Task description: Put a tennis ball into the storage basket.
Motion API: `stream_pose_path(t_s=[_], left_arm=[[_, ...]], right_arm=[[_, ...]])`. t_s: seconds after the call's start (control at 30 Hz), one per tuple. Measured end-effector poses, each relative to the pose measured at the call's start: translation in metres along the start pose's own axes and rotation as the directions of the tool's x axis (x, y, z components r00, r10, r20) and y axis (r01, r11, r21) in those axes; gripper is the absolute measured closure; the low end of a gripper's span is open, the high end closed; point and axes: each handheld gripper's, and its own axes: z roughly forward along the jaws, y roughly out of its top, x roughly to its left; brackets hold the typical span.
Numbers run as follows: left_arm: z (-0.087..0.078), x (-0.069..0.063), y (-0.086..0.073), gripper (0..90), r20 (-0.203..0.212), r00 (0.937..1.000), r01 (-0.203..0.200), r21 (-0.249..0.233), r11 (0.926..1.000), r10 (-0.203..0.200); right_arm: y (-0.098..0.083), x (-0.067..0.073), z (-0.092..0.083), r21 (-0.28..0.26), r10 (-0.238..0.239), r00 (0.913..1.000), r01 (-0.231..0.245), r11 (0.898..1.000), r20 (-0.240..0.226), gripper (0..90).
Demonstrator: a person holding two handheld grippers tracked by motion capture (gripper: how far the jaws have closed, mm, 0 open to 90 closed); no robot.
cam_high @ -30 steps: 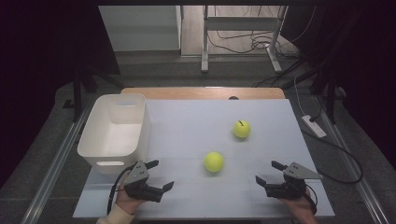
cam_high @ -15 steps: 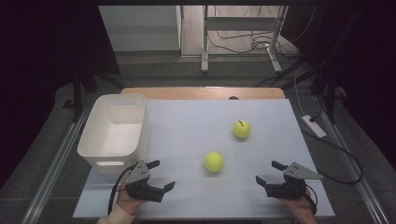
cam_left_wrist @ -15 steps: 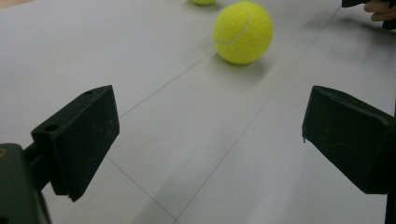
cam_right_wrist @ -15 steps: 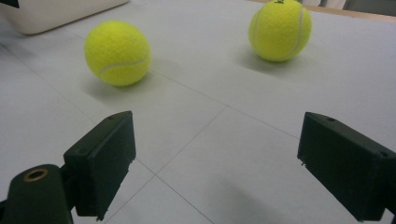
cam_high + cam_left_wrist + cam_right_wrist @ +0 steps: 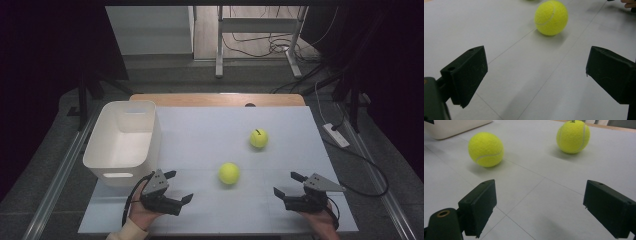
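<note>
Although both tennis balls bore curved seams, no brand or writing could be read on them. From above, the left gripper point(image 5: 176, 185) and right gripper point(image 5: 287, 184) rested wide open and empty near the table's point(image 5: 200, 130) front edge, the nearer ball point(image 5: 229, 173) between them, the farther ball point(image 5: 258, 138) beyond. That high view alone showed the whole white bin point(image 5: 124, 142); the right gripper view caught its corner point(image 5: 454, 126) and both balls.

We see two balls on the bench point(image 5: 200, 135): the near ball point(image 5: 229, 173) mid-bench, the far ball point(image 5: 259, 138) behind it to the right, the bin point(image 5: 102, 155) at the left.
</note>
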Motion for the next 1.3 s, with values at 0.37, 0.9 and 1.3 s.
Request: stream_pose_path(t_s=[0.37, 0.9, 1.3], left_arm=[[0.004, 0.001, 0.012, 4.2, 0.005, 0.9999, 0.01, 0.029, 0.9995, -0.01], [0.007, 0.004, 0.033, 4.2, 0.009, 0.9999, 0.014, 0.017, 0.9998, -0.014], [0.016, -0.001, 0.054, 3.5, 0.031, 0.9995, -0.007, 0.009, 0.9999, 0.007]], right_arm=[[0.0, 0.0, 0.0, 0.0, 0.0, 1.0, 0.0, 1.0, 0.001, 11.7], [0.0, 0.0, 0.001, -0.002, 0.001, 1.0, -0.001, 1.0, -0.002, 11.7], [0.001, 0.0, 0.002, -0.004, 0.005, 1.0, -0.005, 1.0, -0.002, 11.7]])
